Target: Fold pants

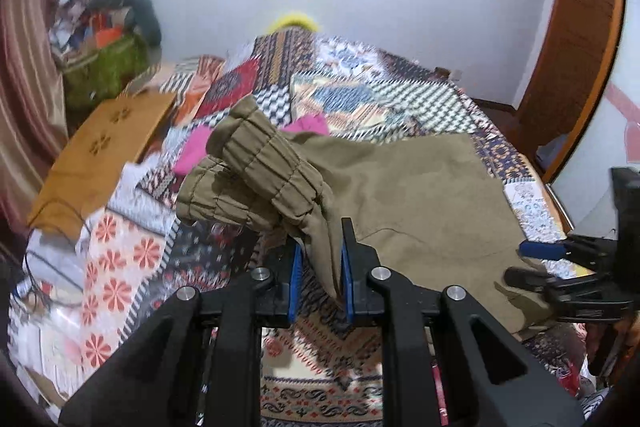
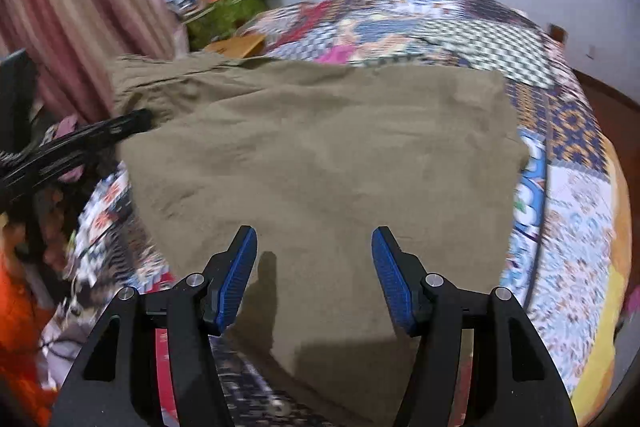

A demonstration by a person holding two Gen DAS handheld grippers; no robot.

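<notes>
The pants (image 2: pixel 320 163), a soft khaki garment, are lying spread across the patchwork bed (image 2: pixel 580 211), filling the middle of the right wrist view from about nine o'clock to three o'clock. In the left wrist view a fold of the fabric is being pinched between the closed-in blue pads of the left gripper (image 1: pixel 320 275), and the gathered elastic waistband (image 1: pixel 256 171) is being held up off the bed toward eleven o'clock, where it is sagging and bunching. The right gripper (image 2: pixel 314 275) is being held with its jaws wide, gripping nothing, just above the near edge of the cloth at six o'clock. The fabric is judged to be light, limp and not slippery, so it is likely to drape and crease rather than keep a line. A hold is best taken on the thicker waistband or a hem, where several layers are being stacked, rather than on a single flat layer.
</notes>
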